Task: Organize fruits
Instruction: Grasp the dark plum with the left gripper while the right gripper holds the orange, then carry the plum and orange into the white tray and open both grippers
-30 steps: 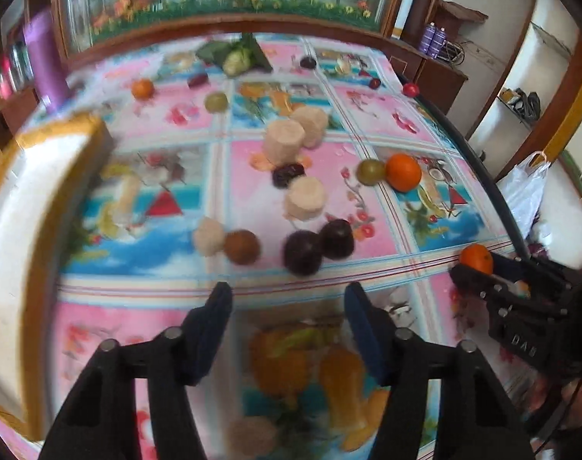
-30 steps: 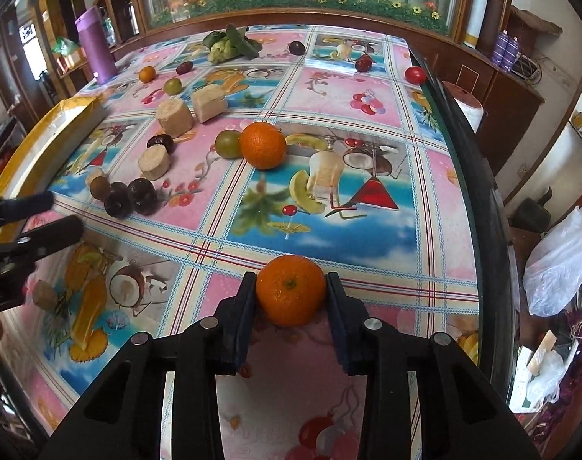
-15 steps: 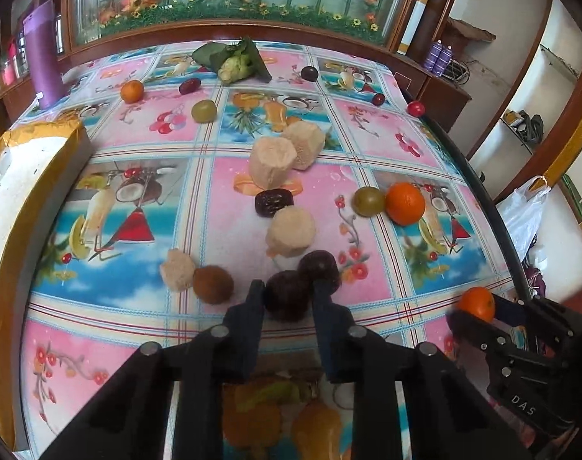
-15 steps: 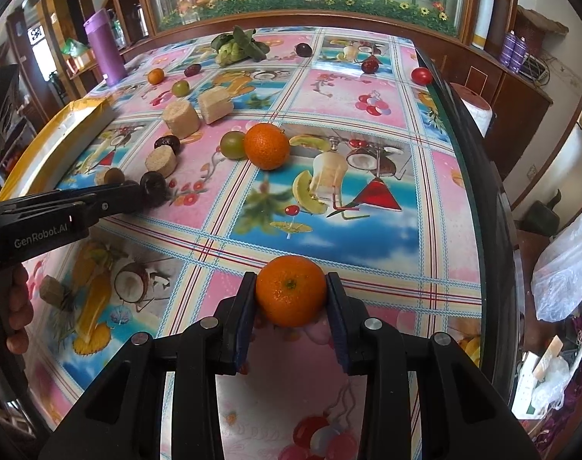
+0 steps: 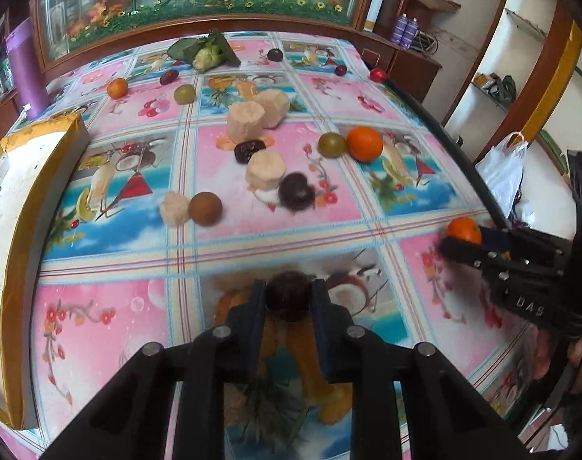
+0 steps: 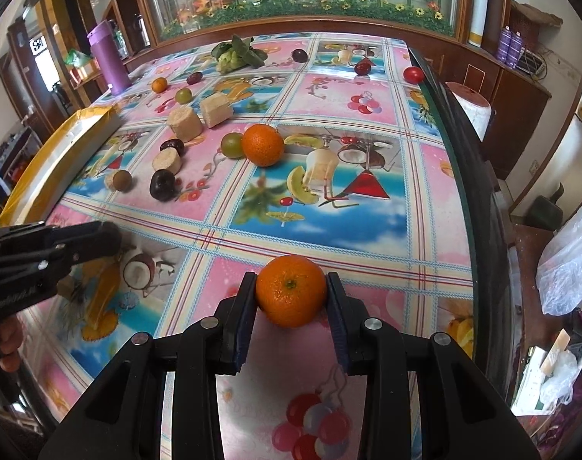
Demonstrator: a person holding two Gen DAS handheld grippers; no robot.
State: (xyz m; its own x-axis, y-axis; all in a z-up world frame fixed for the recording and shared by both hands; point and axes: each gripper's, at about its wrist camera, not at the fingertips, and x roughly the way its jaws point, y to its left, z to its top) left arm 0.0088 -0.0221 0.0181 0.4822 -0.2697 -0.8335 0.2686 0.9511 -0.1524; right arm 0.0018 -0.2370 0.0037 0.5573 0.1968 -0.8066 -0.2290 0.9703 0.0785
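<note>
My left gripper (image 5: 288, 291) is shut on a dark plum (image 5: 289, 299), held just above the tablecloth near the front of the table. A second dark plum (image 5: 295, 191) stays on the cloth beyond it, beside a beige chunk (image 5: 265, 169). My right gripper (image 6: 291, 287) is shut on a small orange (image 6: 291, 297) near the table's right front. In the left wrist view that gripper (image 5: 478, 243) and its orange (image 5: 463, 230) show at the right. A bigger orange (image 6: 262, 144) and a green fruit (image 6: 232, 145) lie mid-table.
A white tray with a gold rim (image 5: 30, 176) runs along the left side. More beige chunks (image 5: 245, 120), a brown round fruit (image 5: 205, 209), small fruits and a leafy bunch (image 5: 208, 51) dot the far cloth. A purple bottle (image 6: 107, 57) stands far left. The table edge (image 6: 455, 191) drops off at right.
My left gripper went from open to shut on one of the two dark plums and drew back toward the near edge with it. The right gripper and its orange stayed put.
</note>
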